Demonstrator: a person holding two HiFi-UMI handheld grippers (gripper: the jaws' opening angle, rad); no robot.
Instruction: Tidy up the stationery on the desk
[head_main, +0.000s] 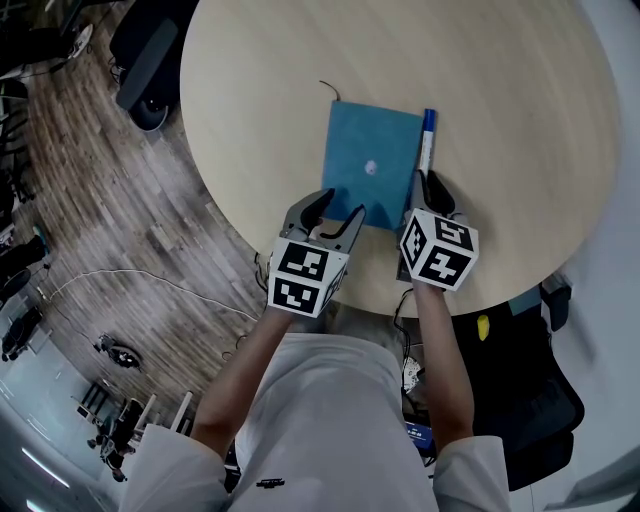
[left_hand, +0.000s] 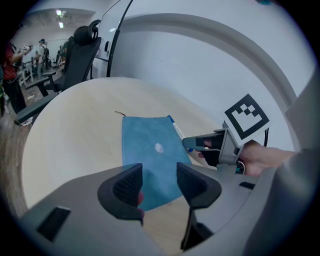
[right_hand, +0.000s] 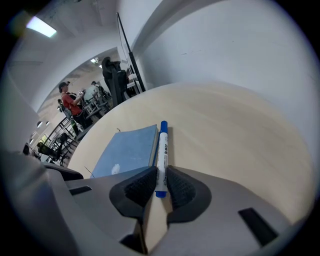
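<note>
Blue and flat, the notebook (head_main: 372, 165) lies closed near the desk's (head_main: 300, 80) near edge, with a small pale spot at the middle of its cover and a thin dark cord trailing from its far left corner. A white marker (right_hand: 162, 150) with a blue cap lies on the desk right against the notebook's right edge, parallel to it, cap pointing away from the person.

The right tool (right_hand: 160, 187) is down at the marker's near end, narrow, with a ribbed pad against each side of the barrel; the marker rests on the desk. The left tool (left_hand: 159, 182) hangs over the notebook's near left corner with its jaws wide and nothing gripped, the blue cover showing through the gap between them.

The desk is round, of light wood. A black office chair (head_main: 150, 60) stands at its far left side on a wood-plank floor (head_main: 100, 220).
</note>
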